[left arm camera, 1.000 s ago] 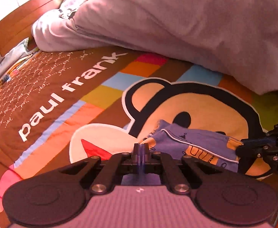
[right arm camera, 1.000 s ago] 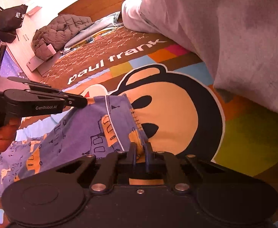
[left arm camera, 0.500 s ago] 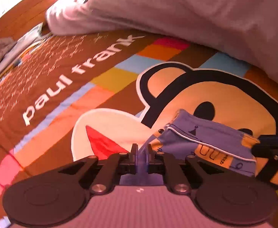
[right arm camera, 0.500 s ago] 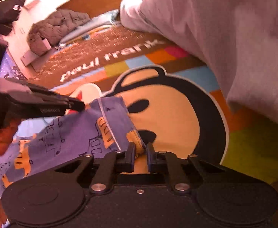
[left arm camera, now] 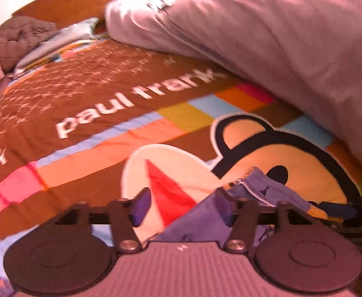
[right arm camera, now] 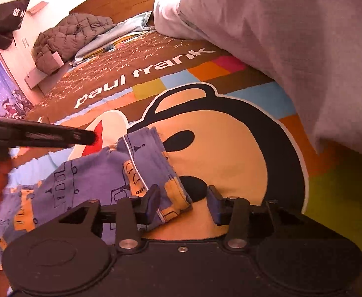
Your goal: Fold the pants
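I see the blanket (right arm camera: pixel 230 148) spread across the bed, a grey duvet (right arm camera: pixel 292 37) heaped along its far side. On the cartoon face lie the pants (right arm camera: pixel 136 173), blue with a train print, their top end doubled over the rest. A second ago both tongs pinched that end; now my left gripper (left arm camera: pixel 181 206) has just sprung wide, cloth only brushing one finger. My right gripper (right arm camera: pixel 183 204) has just opened too, the corner lying loose between its pads. I'd say this fold is laid down and released.
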`<state>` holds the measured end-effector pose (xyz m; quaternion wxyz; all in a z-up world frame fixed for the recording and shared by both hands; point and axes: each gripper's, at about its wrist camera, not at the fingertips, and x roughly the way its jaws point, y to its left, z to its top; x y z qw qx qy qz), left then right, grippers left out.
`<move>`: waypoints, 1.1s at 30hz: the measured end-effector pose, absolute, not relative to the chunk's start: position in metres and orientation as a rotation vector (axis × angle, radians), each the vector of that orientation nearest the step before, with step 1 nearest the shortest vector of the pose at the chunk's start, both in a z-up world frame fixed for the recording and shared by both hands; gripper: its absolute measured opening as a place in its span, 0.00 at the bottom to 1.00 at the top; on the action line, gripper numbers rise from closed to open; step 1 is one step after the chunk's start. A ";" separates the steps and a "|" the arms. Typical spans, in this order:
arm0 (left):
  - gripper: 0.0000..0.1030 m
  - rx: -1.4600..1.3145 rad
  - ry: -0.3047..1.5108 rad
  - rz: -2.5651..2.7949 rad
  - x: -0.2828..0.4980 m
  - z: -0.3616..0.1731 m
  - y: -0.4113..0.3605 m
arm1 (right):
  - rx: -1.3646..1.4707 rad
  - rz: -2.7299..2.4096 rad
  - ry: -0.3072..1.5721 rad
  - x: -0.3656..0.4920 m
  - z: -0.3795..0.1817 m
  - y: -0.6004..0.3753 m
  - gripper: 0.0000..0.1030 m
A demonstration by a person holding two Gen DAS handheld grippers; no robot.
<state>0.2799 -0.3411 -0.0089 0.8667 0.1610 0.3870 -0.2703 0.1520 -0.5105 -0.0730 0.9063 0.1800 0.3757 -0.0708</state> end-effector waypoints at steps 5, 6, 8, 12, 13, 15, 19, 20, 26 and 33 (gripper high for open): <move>0.64 0.382 0.827 -0.491 0.247 -0.008 -0.282 | 0.298 -0.171 0.782 0.159 -0.070 -0.500 0.46; 0.65 0.389 0.831 -0.476 0.241 -0.008 -0.267 | 0.292 -0.189 0.783 0.160 -0.068 -0.499 0.49; 0.66 0.387 0.847 -0.453 0.226 -0.009 -0.232 | 0.259 -0.218 0.772 0.160 -0.061 -0.493 0.64; 0.73 0.399 0.874 -0.421 0.203 -0.007 -0.162 | 0.124 -0.193 0.675 0.158 -0.041 -0.463 0.98; 0.74 0.415 0.873 -0.404 0.199 -0.005 -0.144 | 0.095 -0.156 0.664 0.159 -0.038 -0.452 0.99; 0.74 0.432 0.867 -0.368 0.196 0.003 -0.113 | 0.060 -0.082 0.669 0.162 -0.036 -0.430 0.99; 0.75 0.414 0.854 -0.300 0.208 0.021 -0.054 | 0.044 0.075 0.691 0.166 -0.036 -0.387 0.99; 0.75 0.406 0.854 -0.293 0.215 0.025 -0.041 | 0.043 0.111 0.696 0.166 -0.036 -0.377 0.99; 0.71 0.368 0.874 -0.332 0.266 0.027 -0.010 | -0.069 0.282 0.670 0.174 -0.033 -0.328 0.99; 0.69 0.332 0.983 -0.467 0.319 -0.008 -0.036 | -0.117 0.423 0.723 0.229 -0.027 -0.315 0.90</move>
